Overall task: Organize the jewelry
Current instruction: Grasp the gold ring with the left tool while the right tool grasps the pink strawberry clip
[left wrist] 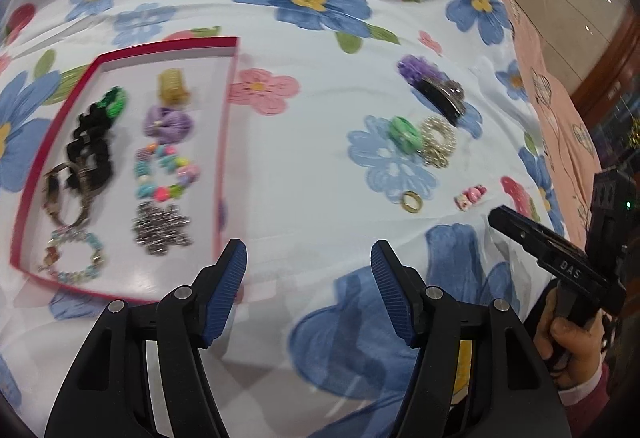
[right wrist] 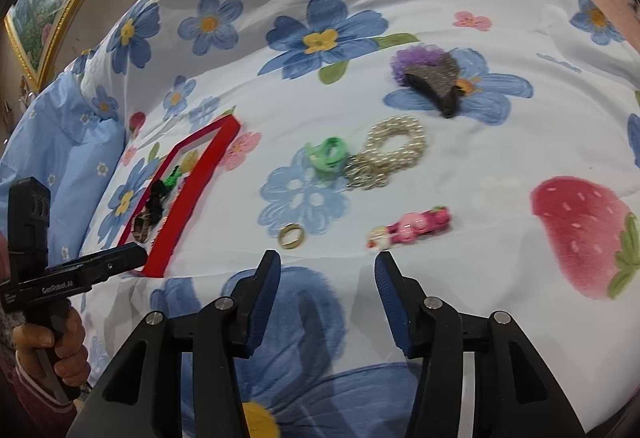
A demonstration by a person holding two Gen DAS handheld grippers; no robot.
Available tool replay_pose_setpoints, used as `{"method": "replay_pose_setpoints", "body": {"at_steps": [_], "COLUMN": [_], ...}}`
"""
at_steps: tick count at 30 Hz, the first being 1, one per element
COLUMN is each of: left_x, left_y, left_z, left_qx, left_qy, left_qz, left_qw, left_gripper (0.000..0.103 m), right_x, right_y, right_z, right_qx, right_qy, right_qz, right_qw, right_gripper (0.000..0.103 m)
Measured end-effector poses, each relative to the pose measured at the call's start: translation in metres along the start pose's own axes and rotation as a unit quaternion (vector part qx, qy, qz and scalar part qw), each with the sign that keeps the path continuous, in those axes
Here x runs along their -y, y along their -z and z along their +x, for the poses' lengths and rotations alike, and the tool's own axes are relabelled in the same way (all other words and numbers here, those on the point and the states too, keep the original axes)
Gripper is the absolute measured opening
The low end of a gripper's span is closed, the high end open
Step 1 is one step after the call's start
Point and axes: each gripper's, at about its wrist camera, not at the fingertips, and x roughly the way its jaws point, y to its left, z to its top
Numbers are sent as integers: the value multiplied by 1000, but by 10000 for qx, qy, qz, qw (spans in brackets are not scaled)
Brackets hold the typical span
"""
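The landmark is the red-rimmed tray (left wrist: 226, 142), which lies on a flower-and-strawberry printed bedsheet (left wrist: 320, 166). Inside the tray lie a black scrunchie (left wrist: 90, 154) with a green one (left wrist: 114, 100) touching its far end, a yellow hair claw (left wrist: 173, 86), a purple scrunchie (left wrist: 168, 123), a multicolour bead bracelet (left wrist: 166, 172), a silver metallic piece (left wrist: 160, 228), a pastel bead bracelet (left wrist: 74, 256) and a brown strap item (left wrist: 60, 194). To the right of the tray, well apart from it, the loose jewelry rests on the sheet: a gold ring (right wrist: 291, 235), a pink figure clip (right wrist: 412, 228), a green ring-shaped piece (right wrist: 326, 154) touching a pearl-and-chain bracelet (right wrist: 386, 152), and beyond them a purple scrunchie under a dark glittery hair clip (right wrist: 436, 80). The left gripper (left wrist: 308, 278) hovers near the tray's right front corner, fingers spread wide and holding nothing. The right gripper (right wrist: 326, 288) hovers just in front of the gold ring, fingers likewise spread and empty. Readable lettering: "DAS" on the right gripper's body in the left wrist view; "GenRobot.AI" on the left gripper's body in the right wrist view.
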Motion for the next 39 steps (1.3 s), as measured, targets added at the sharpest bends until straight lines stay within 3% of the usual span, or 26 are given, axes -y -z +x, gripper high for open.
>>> {"method": "replay_pose_setpoints", "body": {"at_steps": [9,13,17,20,23,27,29,30,31,33,35,39], "left_x": [48,59,67,73,80,88,91,92,93,94,95,90], "left_y": [-11,-12,-14,-16,-20,-24,-26,-26,-27,-28,-28,-27], "left_z": [41,56,67,76,86,97,101,103,104,106,107,103], "left_qx": [-263,-409,-507,-574,-590,-560,-525,-503,-490,-474,-469,-450], "left_qy": [174,217,246,247,239,177,141,98,89,101,136,242], "left_qz": [597,744,882,977,1083,1215,1276,1331,1362,1409,1418,1326], "left_qw": [9977,9962,9945,9933,9921,9908,9903,9898,9894,9888,9887,9898], "left_gripper": [64,64,64,64,64,63,54,48,45,30,21,21], "right_x": [31,30,23,15,7,2,3,5,6,8,12,21], "right_y": [-7,-18,-31,-32,-30,-26,-25,-25,-25,-25,-25,-26], "right_z": [8,13,28,40,48,56,55,55,54,54,50,45], "right_qx": [-176,-353,-804,-1043,-1151,-1264,-1318,-1365,-1358,-1363,-1335,-1263], "right_qy": [201,207,303,312,177,116,16,-42,-11,79,99,36], "right_qz": [54,-641,-1740,-2595,-3079,-3272,-3161,-3053,-2998,-2877,-2643,-2091], "right_qw": [9996,9971,9810,9596,9442,9364,9395,9424,9443,9479,9551,9697], "right_gripper": [55,55,58,58,57,56,46,31,26,20,18,15]}}
